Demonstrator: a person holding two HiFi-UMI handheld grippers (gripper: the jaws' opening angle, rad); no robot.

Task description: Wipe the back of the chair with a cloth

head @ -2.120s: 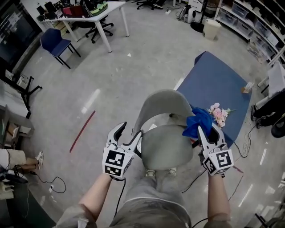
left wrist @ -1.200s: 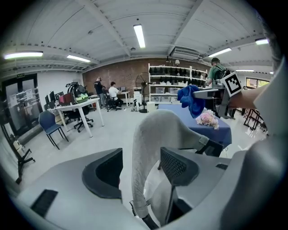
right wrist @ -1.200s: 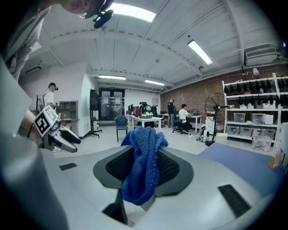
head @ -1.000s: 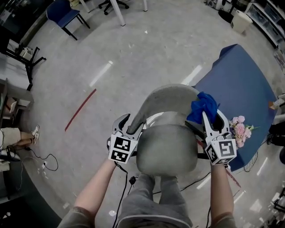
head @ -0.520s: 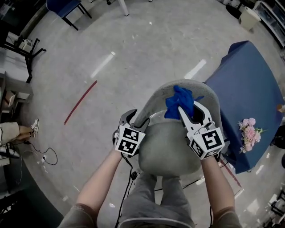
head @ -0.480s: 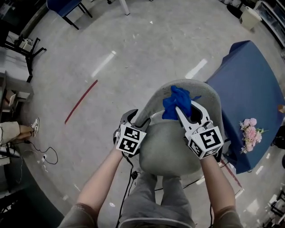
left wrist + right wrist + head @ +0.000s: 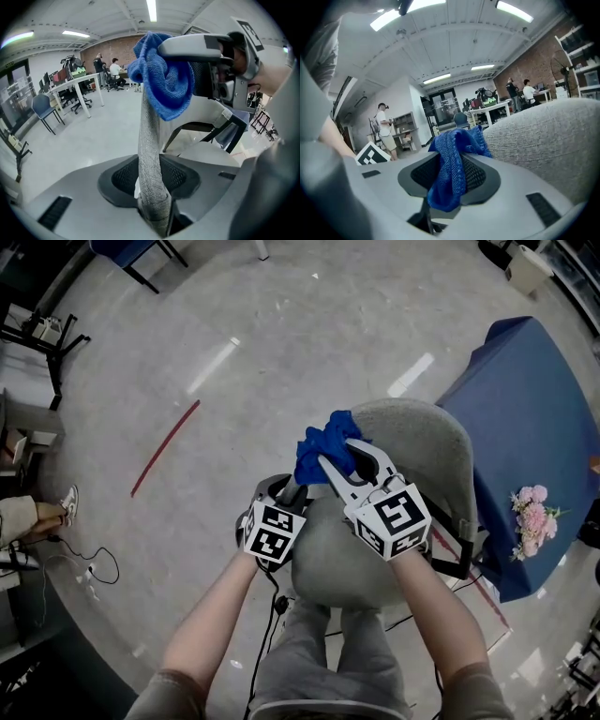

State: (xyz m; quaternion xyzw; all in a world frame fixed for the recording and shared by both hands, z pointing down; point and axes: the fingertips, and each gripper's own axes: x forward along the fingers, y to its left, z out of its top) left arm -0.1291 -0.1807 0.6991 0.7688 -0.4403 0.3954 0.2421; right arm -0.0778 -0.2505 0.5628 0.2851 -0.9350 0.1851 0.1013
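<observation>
The grey chair's back curves above its seat. My left gripper sits at the back's left edge. Its jaws have just been closing, and the fabric edge now stands pinched between them. My right gripper is shut on a bunched blue cloth, held against the back's upper left rim just above the left gripper. In the right gripper view the cloth hangs from the jaws beside the grey backrest. In the left gripper view the cloth is bunched at the top of that edge.
A blue-covered table with pink flowers stands to the chair's right. A red tape line crosses the floor at left, near cables and a black stand. People stand by desks in the background.
My right gripper has carried the cloth leftward across the chair back, from its right side to its left rim. The left gripper has sunk along the left edge and closed on it.
</observation>
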